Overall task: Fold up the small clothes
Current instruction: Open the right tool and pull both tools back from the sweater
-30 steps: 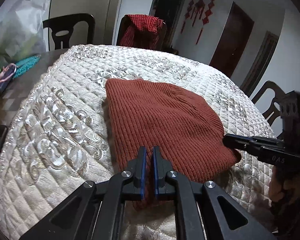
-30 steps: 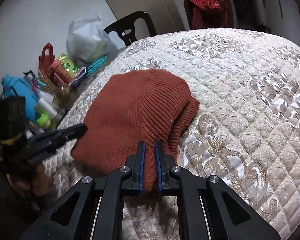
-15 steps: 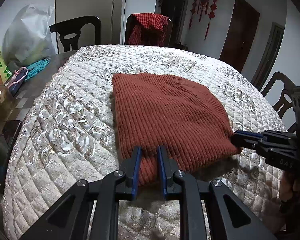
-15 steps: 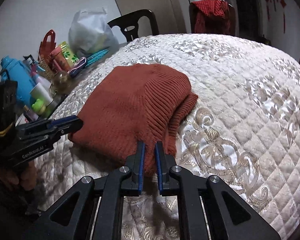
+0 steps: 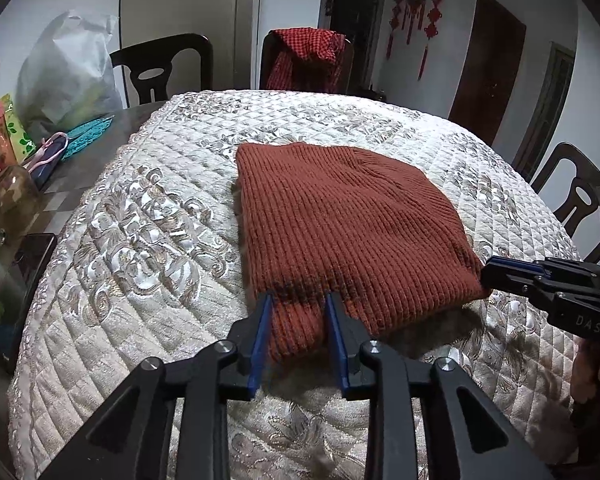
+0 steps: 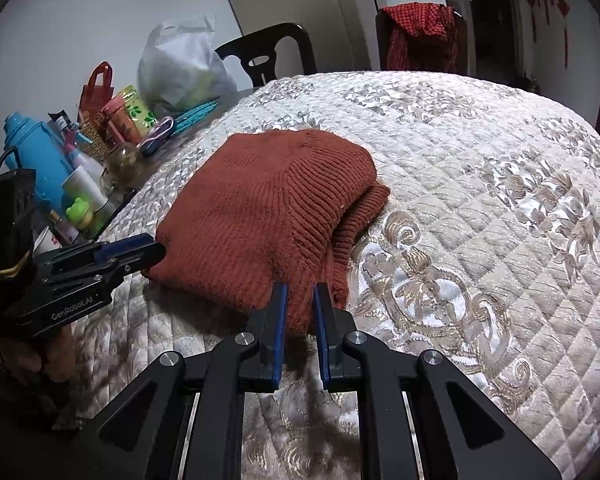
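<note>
A rust-red knit sweater (image 5: 340, 224) lies folded flat on the quilted cream cover (image 5: 140, 248); it also shows in the right wrist view (image 6: 268, 208). My left gripper (image 5: 298, 312) is open, its blue-padded jaws spread on either side of the sweater's near left corner. My right gripper (image 6: 300, 300) is partly open around the near right corner, where a ribbed cuff (image 6: 360, 216) sticks out. Each gripper shows in the other's view: the right one (image 5: 540, 280) at the sweater's right edge, the left one (image 6: 100, 256) at its left edge.
Clutter stands at the table's left edge: a blue bottle (image 6: 40, 156), a glass jar (image 6: 124, 160), a white plastic bag (image 6: 180, 68), a red gift bag (image 6: 96, 88). Dark chairs ring the table; one holds a red checked cloth (image 5: 304, 56).
Both grippers have opened from shut: the left jaws spread wide, the right jaws a little. The sweater has settled flat on the cover. Both grippers drew back slightly.
</note>
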